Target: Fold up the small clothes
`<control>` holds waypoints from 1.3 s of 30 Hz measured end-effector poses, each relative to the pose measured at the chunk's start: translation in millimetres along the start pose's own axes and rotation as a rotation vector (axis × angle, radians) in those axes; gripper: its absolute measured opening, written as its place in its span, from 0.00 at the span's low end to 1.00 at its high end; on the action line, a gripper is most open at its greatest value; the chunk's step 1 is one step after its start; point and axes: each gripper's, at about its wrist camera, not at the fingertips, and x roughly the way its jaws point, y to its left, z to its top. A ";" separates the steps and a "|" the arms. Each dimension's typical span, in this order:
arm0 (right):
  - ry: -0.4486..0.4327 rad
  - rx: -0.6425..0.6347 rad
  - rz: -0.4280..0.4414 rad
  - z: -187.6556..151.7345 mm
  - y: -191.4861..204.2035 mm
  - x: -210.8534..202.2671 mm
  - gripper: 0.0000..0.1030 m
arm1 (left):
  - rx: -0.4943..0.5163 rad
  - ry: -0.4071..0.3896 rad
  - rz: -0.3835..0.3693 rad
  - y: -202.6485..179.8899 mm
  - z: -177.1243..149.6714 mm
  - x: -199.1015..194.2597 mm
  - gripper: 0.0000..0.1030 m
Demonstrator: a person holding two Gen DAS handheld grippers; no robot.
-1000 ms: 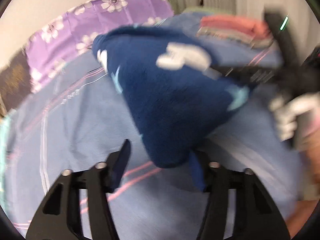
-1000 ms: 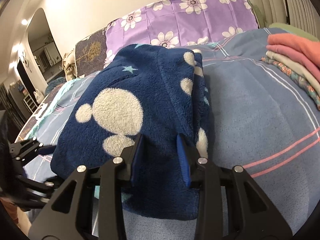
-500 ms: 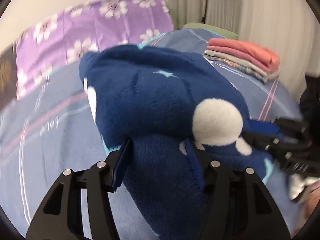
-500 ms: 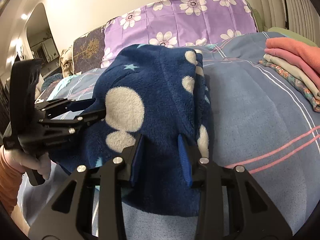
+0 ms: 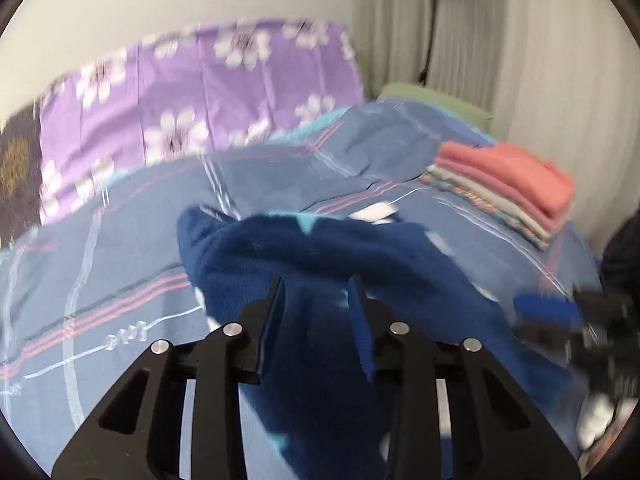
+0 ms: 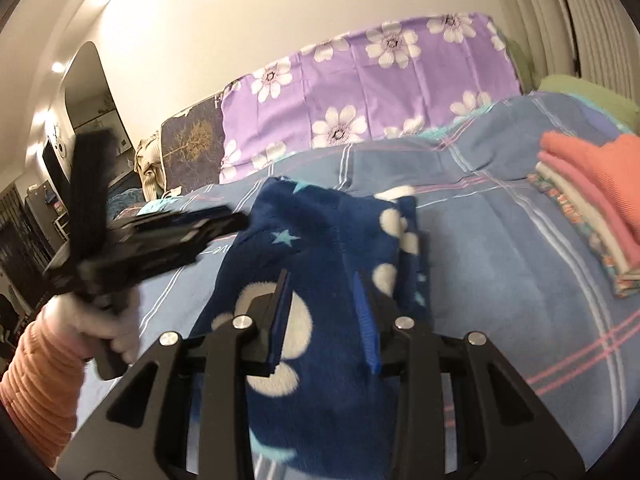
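Close in, the right gripper [image 6: 320, 280] is clenched on the navy blue fleece garment with white dots and pale stars [image 6: 340, 232]. The garment lies bunched on the blue plaid bed sheet [image 6: 500, 260], its near end pinched up off the bed.

- Left gripper [image 5: 316, 284]: jaws have just been closing, with fleece between the fingers. Too blurred to tell whether the pads bite.
- Left hand, white-gloved [image 6: 108, 328], orange ribbed sleeve [image 6: 36, 380] behind it. It comes at the garment's left edge.

Risks, as I judge them:
- Thick pile may slip from a shallow pinch. If the left gripper catches only the top layer, the fold opens and the layers shear apart.
- Uneven lift between the two grippers would skew the edges.
- A deep bite could snag the sheet and drag it along.

Further back and to the right, the folded stack of pink, grey and patterned clothes [image 6: 592, 184] sits near. A wide swing of the fleece could topple it.

Beyond, a purple cloth with white flowers [image 6: 380, 92] stands against the wall, well apart.
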 end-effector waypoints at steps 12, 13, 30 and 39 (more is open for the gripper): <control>0.088 -0.051 -0.009 -26.0 -10.0 41.7 0.35 | 0.073 0.064 0.003 4.6 -21.3 50.6 0.33; 0.099 -0.051 -0.010 -23.2 -8.3 39.6 0.36 | 0.079 0.055 -0.002 3.6 -19.2 46.3 0.33; 0.183 -0.039 -0.035 31.7 -34.1 121.1 0.32 | 0.058 0.054 0.139 53.8 6.2 120.6 0.37; 0.176 -0.080 -0.067 28.2 -24.4 120.2 0.32 | 0.067 0.048 0.140 56.1 12.4 117.3 0.37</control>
